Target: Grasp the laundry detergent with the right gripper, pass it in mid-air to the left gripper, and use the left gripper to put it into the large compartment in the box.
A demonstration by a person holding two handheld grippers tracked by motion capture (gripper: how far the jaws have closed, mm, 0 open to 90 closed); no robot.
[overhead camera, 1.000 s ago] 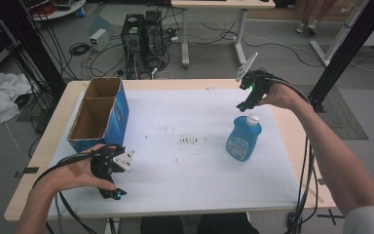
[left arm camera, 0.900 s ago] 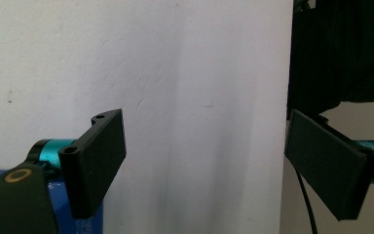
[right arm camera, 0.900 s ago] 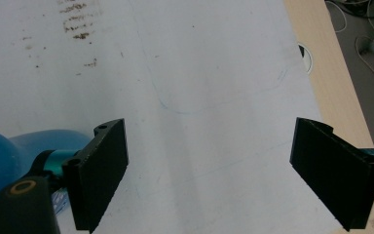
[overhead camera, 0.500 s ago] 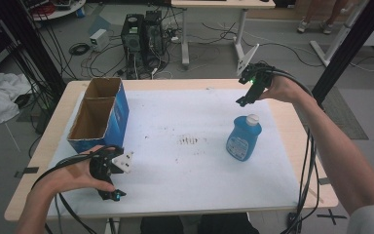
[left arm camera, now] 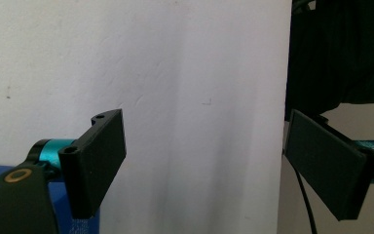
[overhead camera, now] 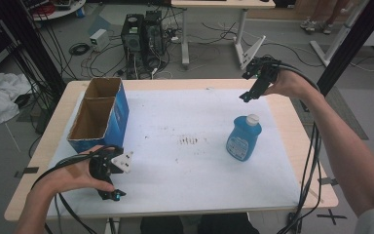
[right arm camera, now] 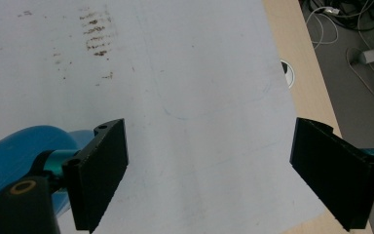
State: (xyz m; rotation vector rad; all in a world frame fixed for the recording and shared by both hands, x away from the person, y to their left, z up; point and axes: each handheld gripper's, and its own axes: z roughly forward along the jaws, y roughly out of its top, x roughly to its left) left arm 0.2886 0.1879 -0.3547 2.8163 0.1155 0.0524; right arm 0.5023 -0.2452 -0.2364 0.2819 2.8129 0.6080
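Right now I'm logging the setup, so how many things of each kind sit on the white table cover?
Blue soap bottle: 1
Open blue cardboard box: 1
Hand-held grippers, left gripper resting on the cover, right gripper held above it: 2
Total: 4

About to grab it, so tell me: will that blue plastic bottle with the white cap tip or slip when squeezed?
The blue plastic bottle with the white cap stands upright, tall on a narrow base, so a high push would probably tip it. Its smooth, rounded plastic may slip between flat jaws. The right tool, open, hovers beyond it.
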